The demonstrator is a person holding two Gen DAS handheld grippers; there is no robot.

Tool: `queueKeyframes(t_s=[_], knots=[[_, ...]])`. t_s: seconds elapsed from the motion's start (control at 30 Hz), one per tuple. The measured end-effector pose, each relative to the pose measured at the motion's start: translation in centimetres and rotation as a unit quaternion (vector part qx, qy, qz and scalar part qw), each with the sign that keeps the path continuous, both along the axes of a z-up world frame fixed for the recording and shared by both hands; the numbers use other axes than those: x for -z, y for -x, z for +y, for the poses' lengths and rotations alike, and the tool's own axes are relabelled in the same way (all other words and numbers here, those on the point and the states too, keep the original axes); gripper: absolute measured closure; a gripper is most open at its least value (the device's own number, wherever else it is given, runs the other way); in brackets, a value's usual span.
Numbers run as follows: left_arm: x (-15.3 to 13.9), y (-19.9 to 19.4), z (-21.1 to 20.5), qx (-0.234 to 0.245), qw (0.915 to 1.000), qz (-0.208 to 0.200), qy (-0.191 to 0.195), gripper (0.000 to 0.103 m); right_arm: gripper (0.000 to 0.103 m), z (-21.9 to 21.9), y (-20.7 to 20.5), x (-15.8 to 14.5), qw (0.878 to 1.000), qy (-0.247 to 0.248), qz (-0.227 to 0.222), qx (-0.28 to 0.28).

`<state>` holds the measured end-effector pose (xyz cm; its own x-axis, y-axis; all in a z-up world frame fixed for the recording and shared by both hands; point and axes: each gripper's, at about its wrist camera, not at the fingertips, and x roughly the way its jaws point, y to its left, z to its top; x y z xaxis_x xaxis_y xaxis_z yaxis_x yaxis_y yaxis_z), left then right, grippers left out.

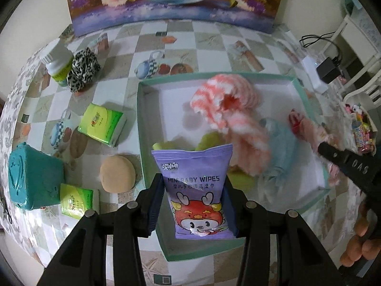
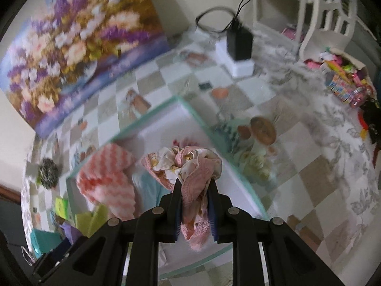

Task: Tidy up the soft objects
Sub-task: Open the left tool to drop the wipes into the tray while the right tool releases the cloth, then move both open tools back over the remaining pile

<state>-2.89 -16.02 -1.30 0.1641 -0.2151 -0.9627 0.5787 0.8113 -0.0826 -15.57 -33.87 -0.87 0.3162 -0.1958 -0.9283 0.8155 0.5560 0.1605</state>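
Left gripper (image 1: 194, 186) pinching purple foil baby-wipes packet (image 1: 195, 186) over near edge of shallow teal-rimmed cardboard box (image 1: 152, 228). Right gripper (image 2: 194, 190) clamped on crumpled pink lacy cloth (image 2: 190, 181), above same box.

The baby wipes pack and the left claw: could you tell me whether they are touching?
Touching. In the left wrist view, the left claw has both fingers pressed against the sides of the baby wipes pack.
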Motion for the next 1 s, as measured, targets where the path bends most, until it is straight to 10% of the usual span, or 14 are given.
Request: queueKeyframes(t_s=[0.3, 0.57, 1.0], knots=[[2.7, -0.5, -0.7, -0.003, 0.9992, 0.018, -0.037, 0.054, 0.079, 0.1, -0.3, 3.2, 0.998, -0.033, 0.046, -0.010], [4.2, -0.8, -1.0, -0.004, 0.9980, 0.032, -0.053, 0.044, 0.037, -0.1, 0.0, 3.4, 0.998, -0.031, 0.056, 0.000], [1.8, -0.5, -1.5, 0.005, 0.9991, 0.041, -0.004, 0.013, 0.001, -0.1, -0.7, 2.1, 0.999, -0.006, 0.049, -0.002]])
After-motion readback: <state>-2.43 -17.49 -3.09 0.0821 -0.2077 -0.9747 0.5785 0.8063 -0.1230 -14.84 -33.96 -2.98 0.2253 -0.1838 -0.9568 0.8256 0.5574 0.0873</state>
